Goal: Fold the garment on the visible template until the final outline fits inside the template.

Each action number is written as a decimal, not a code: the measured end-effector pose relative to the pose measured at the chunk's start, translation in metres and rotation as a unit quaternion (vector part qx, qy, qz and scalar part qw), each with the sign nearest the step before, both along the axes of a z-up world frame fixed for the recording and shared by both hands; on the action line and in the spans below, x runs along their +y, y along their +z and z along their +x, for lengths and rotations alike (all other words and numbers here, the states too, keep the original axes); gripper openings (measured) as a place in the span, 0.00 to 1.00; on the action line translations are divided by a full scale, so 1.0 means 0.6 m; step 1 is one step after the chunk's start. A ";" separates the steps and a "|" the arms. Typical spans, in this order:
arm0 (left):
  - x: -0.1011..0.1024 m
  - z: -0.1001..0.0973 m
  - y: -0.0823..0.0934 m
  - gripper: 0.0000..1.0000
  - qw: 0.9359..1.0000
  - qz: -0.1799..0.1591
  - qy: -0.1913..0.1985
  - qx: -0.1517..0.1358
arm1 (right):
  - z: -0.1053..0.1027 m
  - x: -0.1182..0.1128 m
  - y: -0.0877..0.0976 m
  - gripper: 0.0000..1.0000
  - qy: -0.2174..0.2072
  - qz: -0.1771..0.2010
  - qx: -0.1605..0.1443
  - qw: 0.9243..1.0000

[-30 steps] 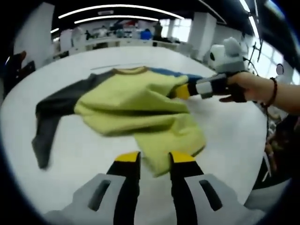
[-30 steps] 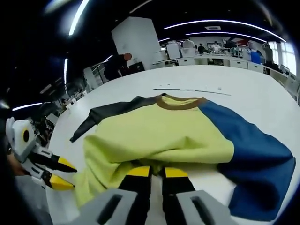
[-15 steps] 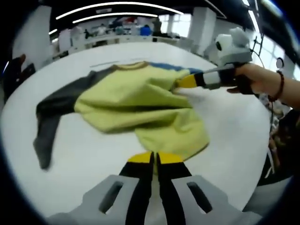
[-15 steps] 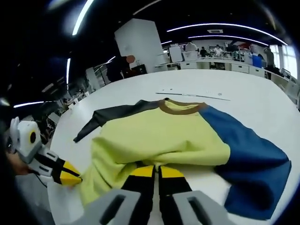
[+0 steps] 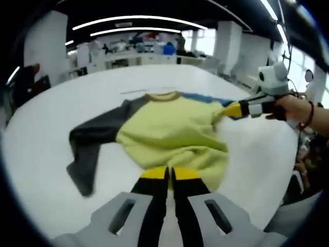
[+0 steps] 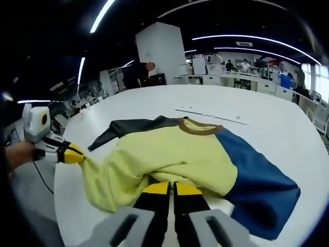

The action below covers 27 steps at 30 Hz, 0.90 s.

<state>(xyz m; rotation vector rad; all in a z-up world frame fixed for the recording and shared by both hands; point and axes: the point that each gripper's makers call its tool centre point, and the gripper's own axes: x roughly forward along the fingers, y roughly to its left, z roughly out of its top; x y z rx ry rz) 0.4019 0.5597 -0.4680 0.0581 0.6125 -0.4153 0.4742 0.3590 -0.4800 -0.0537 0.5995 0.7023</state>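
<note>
Yellow-green cloth is bunched at the tips of both my claws. My left gripper [image 5: 168, 174] has its 2 jaws pressed together on the bottom hem of the garment [image 5: 169, 135], and my right gripper [image 6: 168, 189] is likewise clamped tight on the hem further along. In the left gripper view I can see that right claw out to the side with the cloth drawn into a peak at its yellow tips; in the right gripper view my left claw sits over at the table's near edge, the hem stretched toward it.

A second ago my left jaws stood apart astride the hem; half a second ago they had closed. Since then both claws have lifted and carried the hem toward the collar [image 6: 196, 127], so the body now humps up in a loose roll where it lay flatter before. The garment lies mid-way across the white table [image 5: 41, 154], the dark grey sleeve [image 5: 90, 146] trailing off one side and the blue sleeve [image 6: 254, 182] spread on the other.

I judge this the start of the first fold, bottom over top. A thin marked line [image 6: 211, 115] shows on the table past the collar; whether it is the template's edge I cannot tell. Both sleeves remain unfolded, so most of the task is ahead.
</note>
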 end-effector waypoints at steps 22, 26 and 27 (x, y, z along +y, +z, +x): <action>0.072 -0.010 0.038 0.00 0.998 -0.003 0.054 -0.023 | -0.064 -0.085 0.019 0.00 -0.066 0.021 0.028 0.997; 0.084 -0.008 0.036 0.00 0.998 -0.001 0.064 -0.025 | -0.057 -0.104 0.009 0.00 -0.087 0.012 0.035 0.996; 0.088 -0.007 0.034 0.00 0.997 -0.002 0.068 -0.024 | -0.056 -0.106 0.006 0.00 -0.090 0.009 0.037 0.995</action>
